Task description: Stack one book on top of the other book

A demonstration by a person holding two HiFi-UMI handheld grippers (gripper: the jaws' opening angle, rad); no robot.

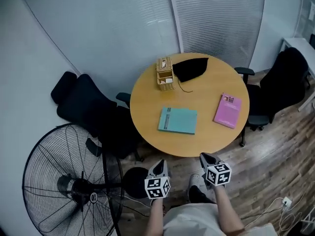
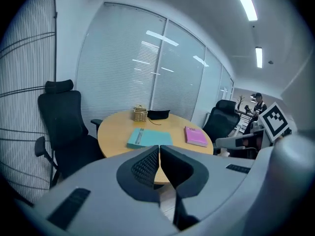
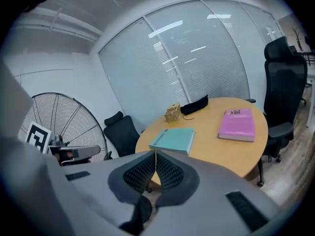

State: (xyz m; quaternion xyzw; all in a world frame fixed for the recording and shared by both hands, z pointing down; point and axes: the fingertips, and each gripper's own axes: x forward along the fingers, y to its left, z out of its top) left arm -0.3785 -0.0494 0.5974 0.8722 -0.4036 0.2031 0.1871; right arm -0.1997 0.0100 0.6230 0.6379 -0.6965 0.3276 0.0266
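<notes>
Jaws of the left gripper are pressed together on nothing, and so are those of the right gripper. Both grippers hang short of the near rim of the worktop, and each carries a cube of black-and-white square markers. That worktop is round, smooth and wood-toned, and stands on a plank floor in front of slatted blinds. A round fan with a black wire cage stands at its near left. One black padded chair sits at its left, another at its right. Both books lie flat and well apart: the teal book is in the near half by the middle, and the pink book lies toward the right rim, tilted. Print on their covers is too small to read. At the far side a soft black pouch lies just beside a small woven basket.
</notes>
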